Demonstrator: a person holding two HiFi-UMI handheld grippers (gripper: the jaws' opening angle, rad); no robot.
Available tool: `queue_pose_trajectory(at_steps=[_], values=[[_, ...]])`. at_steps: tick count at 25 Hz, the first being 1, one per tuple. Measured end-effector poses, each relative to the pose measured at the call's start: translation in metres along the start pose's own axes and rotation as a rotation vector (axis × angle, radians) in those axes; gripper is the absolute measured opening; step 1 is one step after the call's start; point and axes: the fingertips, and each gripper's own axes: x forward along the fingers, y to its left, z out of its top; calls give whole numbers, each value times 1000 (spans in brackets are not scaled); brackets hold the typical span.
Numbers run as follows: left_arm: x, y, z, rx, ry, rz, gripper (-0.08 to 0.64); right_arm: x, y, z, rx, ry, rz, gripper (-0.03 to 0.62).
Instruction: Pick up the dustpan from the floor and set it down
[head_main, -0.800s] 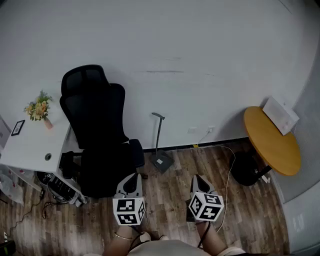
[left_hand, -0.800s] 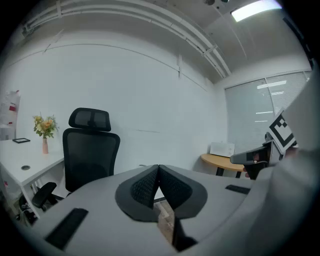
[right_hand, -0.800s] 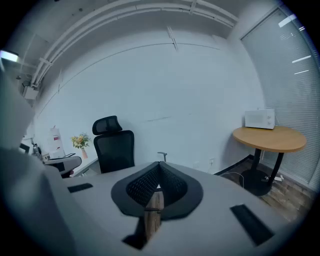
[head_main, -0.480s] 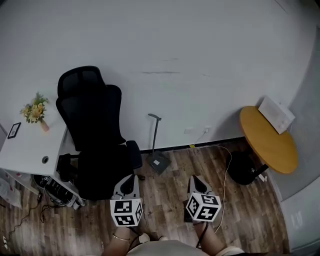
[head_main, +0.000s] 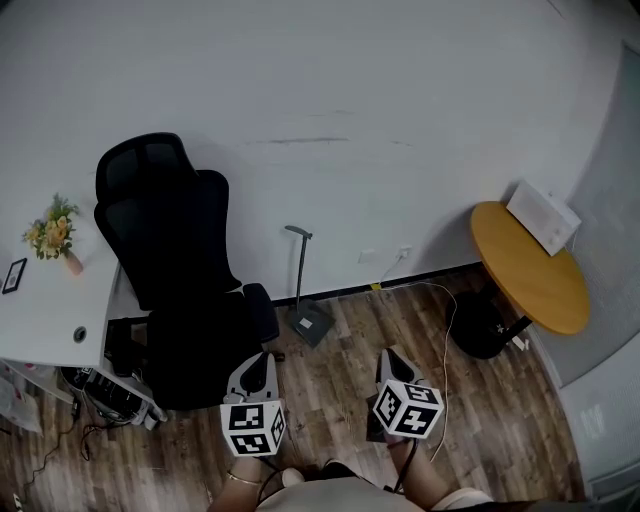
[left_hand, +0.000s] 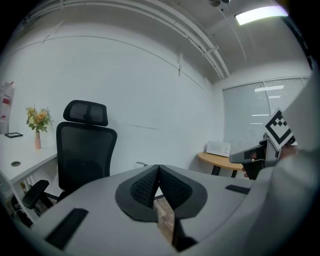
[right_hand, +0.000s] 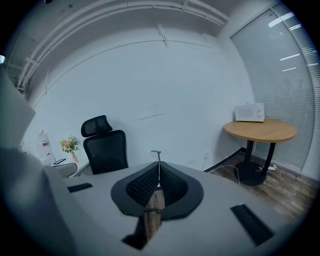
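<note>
The dark dustpan (head_main: 310, 323) stands on the wood floor by the wall, with its long handle (head_main: 298, 270) upright. The handle's top shows in the left gripper view as the handle (left_hand: 142, 163), and just above the jaws in the right gripper view as the handle (right_hand: 157, 154). My left gripper (head_main: 262, 357) and right gripper (head_main: 388, 356) hover side by side low in the head view, well short of the dustpan. Nothing sits in the shut left gripper (left_hand: 158, 167). Its partner, the right gripper (right_hand: 159, 164), also has its pads together and holds nothing.
A black office chair (head_main: 185, 290) stands left of the dustpan, beside a white desk (head_main: 45, 300) with a flower vase (head_main: 52, 232). At the right is a round wooden table (head_main: 525, 268) bearing a white appliance (head_main: 543, 217). A cable (head_main: 447, 330) trails across the floor.
The head view has drifted, so the chair, desk and dustpan slid a little left in the picture. Both grippers stay shut, low in the view.
</note>
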Motion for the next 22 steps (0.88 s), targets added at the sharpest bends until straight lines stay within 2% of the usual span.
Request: queue_pose_trajectory(at_steps=[12,22], values=[[87,-14,4,40,40,-35,17,59,-55,13,68,15,-64,32],[187,-46,32,55,43,-23,17,145,-103,66,78,23,10,32]])
